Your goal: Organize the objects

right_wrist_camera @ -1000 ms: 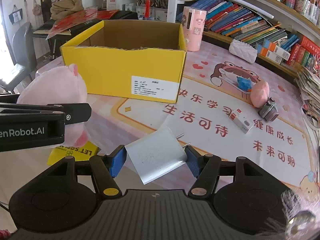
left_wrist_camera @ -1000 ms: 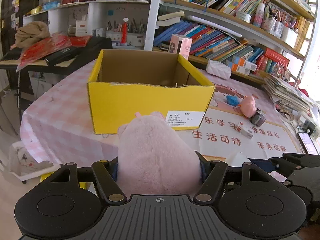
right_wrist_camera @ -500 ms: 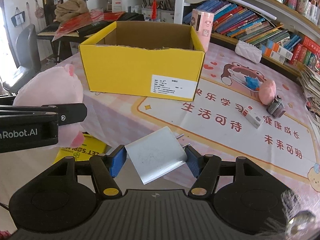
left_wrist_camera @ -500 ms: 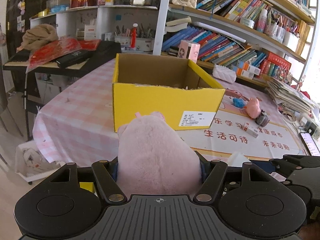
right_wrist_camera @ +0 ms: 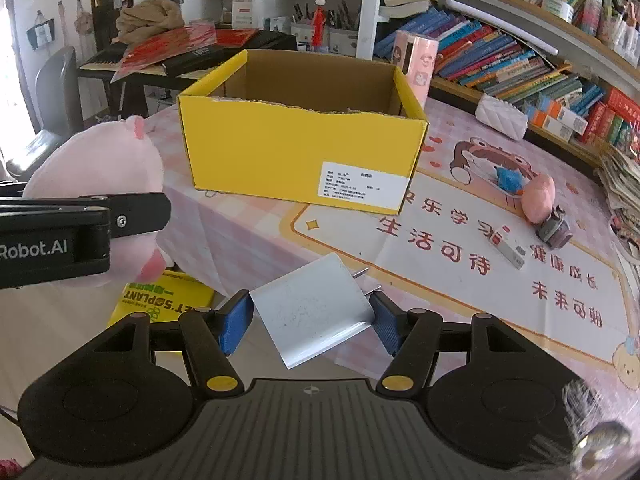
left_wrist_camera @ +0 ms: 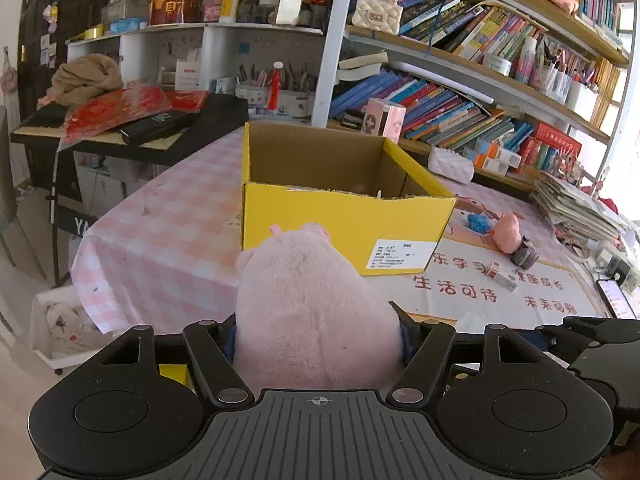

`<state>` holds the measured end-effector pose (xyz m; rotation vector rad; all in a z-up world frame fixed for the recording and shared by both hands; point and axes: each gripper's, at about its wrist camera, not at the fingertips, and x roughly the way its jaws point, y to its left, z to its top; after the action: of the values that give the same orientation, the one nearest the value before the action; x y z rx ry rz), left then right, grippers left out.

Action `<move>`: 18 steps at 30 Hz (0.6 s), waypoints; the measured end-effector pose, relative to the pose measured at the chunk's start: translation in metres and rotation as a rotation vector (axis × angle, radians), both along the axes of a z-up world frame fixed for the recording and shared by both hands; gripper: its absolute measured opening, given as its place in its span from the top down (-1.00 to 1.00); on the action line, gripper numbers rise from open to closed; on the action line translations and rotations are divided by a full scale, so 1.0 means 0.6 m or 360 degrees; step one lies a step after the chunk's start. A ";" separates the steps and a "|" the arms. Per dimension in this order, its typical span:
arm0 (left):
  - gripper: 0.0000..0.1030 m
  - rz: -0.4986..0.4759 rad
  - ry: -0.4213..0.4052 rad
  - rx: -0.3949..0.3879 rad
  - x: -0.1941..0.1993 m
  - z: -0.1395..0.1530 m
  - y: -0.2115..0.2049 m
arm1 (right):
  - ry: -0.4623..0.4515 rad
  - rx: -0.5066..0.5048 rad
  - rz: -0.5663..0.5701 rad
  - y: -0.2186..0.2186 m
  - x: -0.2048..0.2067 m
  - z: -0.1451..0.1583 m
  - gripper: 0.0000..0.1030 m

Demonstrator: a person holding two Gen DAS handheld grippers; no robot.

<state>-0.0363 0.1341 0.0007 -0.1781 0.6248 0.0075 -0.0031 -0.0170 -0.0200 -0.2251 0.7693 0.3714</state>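
Two hand-held grippers hang off the near edge of a cluttered table. The left gripper (left_wrist_camera: 318, 332) has its jaws part-way apart and pressed into the sides of a pink plush (left_wrist_camera: 312, 312), which fills the gap between them. The right gripper (right_wrist_camera: 310, 316), beside it, is closed to a similar width on a white charger (right_wrist_camera: 314, 312), its blue pads (right_wrist_camera: 236, 320) against the casing and the two metal prongs pointing toward the table. In the right wrist view the plush shows at left, clamped in the black arm of the other tool, above a yellow packet (right_wrist_camera: 160, 300) lying lower down.

Beyond both stands an open yellow box (right_wrist_camera: 296, 152) on the pink checked tablecloth (left_wrist_camera: 160, 232), a white label on its near face. To its right, on a printed mat (right_wrist_camera: 460, 248), lie a small white block (right_wrist_camera: 508, 248), a dark toy (right_wrist_camera: 554, 228), a pink egg-shaped toy (right_wrist_camera: 540, 198) and a blue toy (right_wrist_camera: 508, 178). Crowded bookshelves (left_wrist_camera: 460, 92) line the back.
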 end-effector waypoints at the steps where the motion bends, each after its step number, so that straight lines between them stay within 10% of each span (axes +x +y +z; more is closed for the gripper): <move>1: -0.32 0.0001 -0.0007 -0.0005 0.001 0.001 0.001 | -0.0001 -0.0003 -0.0001 0.001 0.001 0.000 -0.20; 18: -0.32 0.0071 -0.0257 0.0095 0.070 0.051 0.007 | -0.0278 0.0095 -0.0030 -0.001 0.081 0.062 -0.20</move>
<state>0.0058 0.1383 0.0311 -0.1333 0.4589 0.0544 0.0457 -0.0173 0.0171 -0.1916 0.5875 0.3517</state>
